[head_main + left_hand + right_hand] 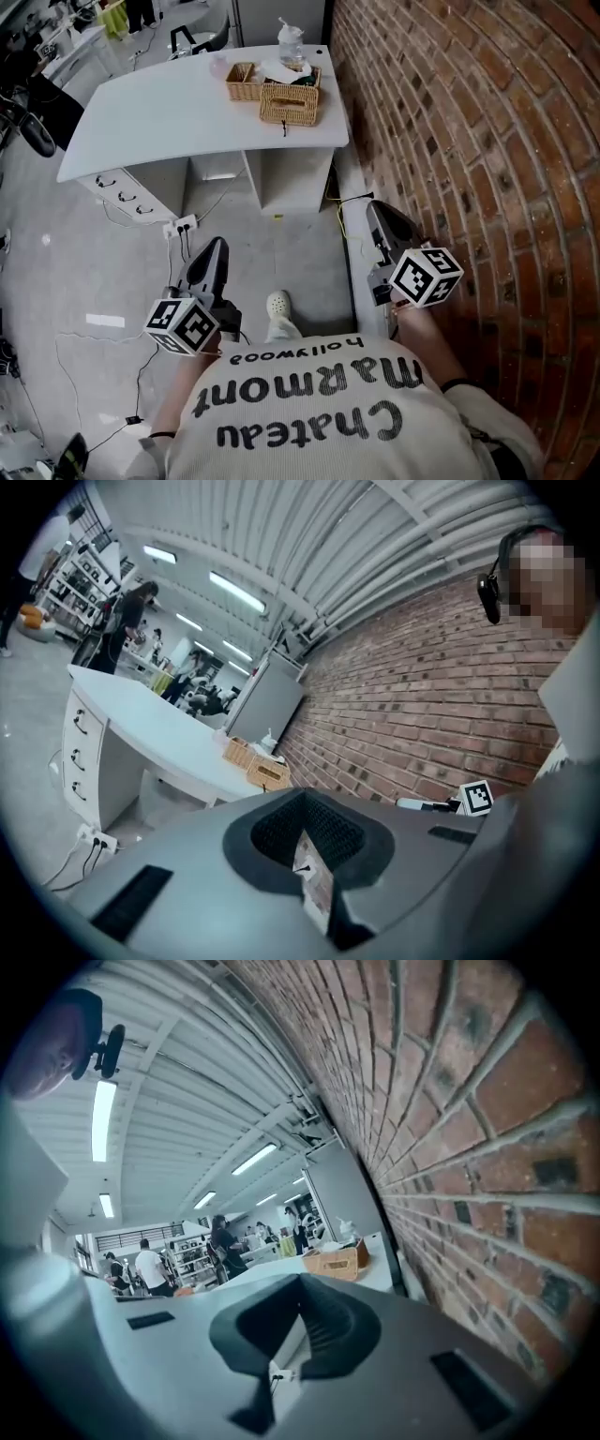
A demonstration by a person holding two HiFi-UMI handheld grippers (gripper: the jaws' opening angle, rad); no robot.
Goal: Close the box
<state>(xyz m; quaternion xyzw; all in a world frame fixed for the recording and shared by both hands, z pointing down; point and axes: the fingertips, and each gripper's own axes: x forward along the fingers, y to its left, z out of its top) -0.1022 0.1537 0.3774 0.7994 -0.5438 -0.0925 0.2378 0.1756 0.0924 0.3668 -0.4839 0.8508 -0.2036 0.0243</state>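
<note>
At the frame's top, the wicker box [289,103] sits on the bench [159,112]; left gripper [213,248] and right gripper [382,214] (jaws clenched, empty) hang below, well apart from it, closing seemingly unstarted.

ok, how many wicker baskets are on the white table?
2. A small basket sits toward the back of the table. A bigger basket sits in front of it, nearer the brick wall. The wicker behind that one may be its lid or a third.
</note>
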